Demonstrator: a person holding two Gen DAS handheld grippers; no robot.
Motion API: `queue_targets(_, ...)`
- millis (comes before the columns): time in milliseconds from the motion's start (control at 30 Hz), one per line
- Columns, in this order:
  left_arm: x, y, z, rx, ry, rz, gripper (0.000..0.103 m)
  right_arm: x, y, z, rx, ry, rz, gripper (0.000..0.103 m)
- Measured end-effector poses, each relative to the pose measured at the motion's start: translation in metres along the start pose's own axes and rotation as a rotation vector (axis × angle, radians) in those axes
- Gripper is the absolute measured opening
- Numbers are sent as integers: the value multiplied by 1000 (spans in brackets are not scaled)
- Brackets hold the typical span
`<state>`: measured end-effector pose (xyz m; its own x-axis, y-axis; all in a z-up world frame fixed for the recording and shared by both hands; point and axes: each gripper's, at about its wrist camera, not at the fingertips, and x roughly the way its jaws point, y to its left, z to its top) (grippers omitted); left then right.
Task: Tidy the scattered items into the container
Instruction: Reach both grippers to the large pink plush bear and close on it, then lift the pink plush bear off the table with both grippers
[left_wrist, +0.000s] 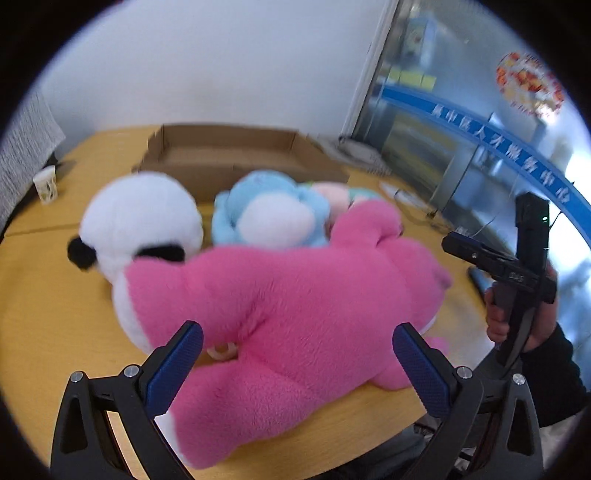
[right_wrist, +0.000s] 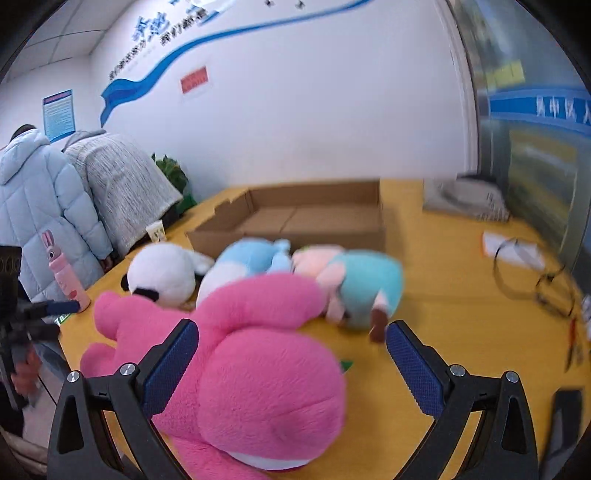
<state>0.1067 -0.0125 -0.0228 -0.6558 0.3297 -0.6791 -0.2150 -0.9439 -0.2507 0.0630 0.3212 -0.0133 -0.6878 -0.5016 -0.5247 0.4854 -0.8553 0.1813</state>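
Note:
A big pink plush bear (left_wrist: 295, 314) lies on the yellow table (left_wrist: 44, 302), nearest both grippers; it also shows in the right wrist view (right_wrist: 251, 369). Behind it lie a white panda plush (left_wrist: 140, 218), a light blue plush (left_wrist: 269, 214) and a peach and teal plush (right_wrist: 354, 284). An open cardboard box (left_wrist: 229, 155) stands behind the toys, seemingly empty in the right wrist view (right_wrist: 306, 218). My left gripper (left_wrist: 295, 362) is open with the bear's body between its jaws. My right gripper (right_wrist: 291, 362) is open astride the bear's rounded end. The right gripper's body shows at the right of the left wrist view.
A paper cup (left_wrist: 46, 182) stands at the table's left edge. A pink rabbit bottle (right_wrist: 62, 273) stands at the left edge in the right wrist view. Papers, cables and glasses (right_wrist: 532, 273) lie at the right. Two people (right_wrist: 55, 192) stand behind the table's left.

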Motion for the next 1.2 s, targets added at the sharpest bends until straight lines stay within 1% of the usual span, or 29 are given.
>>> queue_targets(33, 8, 2, -2, -25, 17, 8, 102, 10, -1, -7, 22, 23, 19, 103)
queue_targets(100, 22, 11, -5, -71, 52, 1, 102, 26, -4, -22, 57, 61, 36, 103)
queue_targets(167, 33, 14, -8, -88, 79, -15, 102, 38, -11, -34, 72, 95, 38, 103)
queue_targets(233, 44, 13, -10, -85, 94, -13, 102, 49, -15, -45, 83, 124, 42, 103)
queue_targets(333, 57, 12, -10, -86, 103, -38, 103, 57, -25, -51, 148, 128, 100, 103)
queue_targets(433, 63, 11, -7, -102, 107, -82, 102, 66, -22, -55, 145, 135, 93, 103)
queue_targets(533, 63, 9, -6, -100, 115, -126, 92, 67, -18, -56, 141, 136, 76, 103)
queue_targets(567, 61, 8, -6, -97, 115, -132, 88, 66, -17, -55, 135, 139, 70, 103)
queue_targets(600, 59, 7, -6, -97, 116, -137, 86, 65, -16, -55, 135, 143, 65, 103)
queue_targets(667, 54, 8, -6, -104, 114, -147, 74, 62, -14, -55, 142, 148, 40, 103)
queue_targets(767, 46, 10, -6, -107, 111, -156, 62, 54, -2, -54, 114, 132, -16, 97)
queue_targets(833, 41, 8, -7, -99, 108, -154, 58, 49, 4, -56, 109, 130, -29, 91)
queue_targets(967, 29, 2, -8, -72, 89, -150, 52, 39, 11, -58, 114, 136, -34, 85)
queue_targets(1067, 15, -3, -8, -51, 56, -159, 51, 28, 18, -58, 110, 128, -49, 82)
queue_targets(1200, -13, -14, 0, -18, -6, -167, 51, 1, 31, -49, 84, 66, -61, 81)
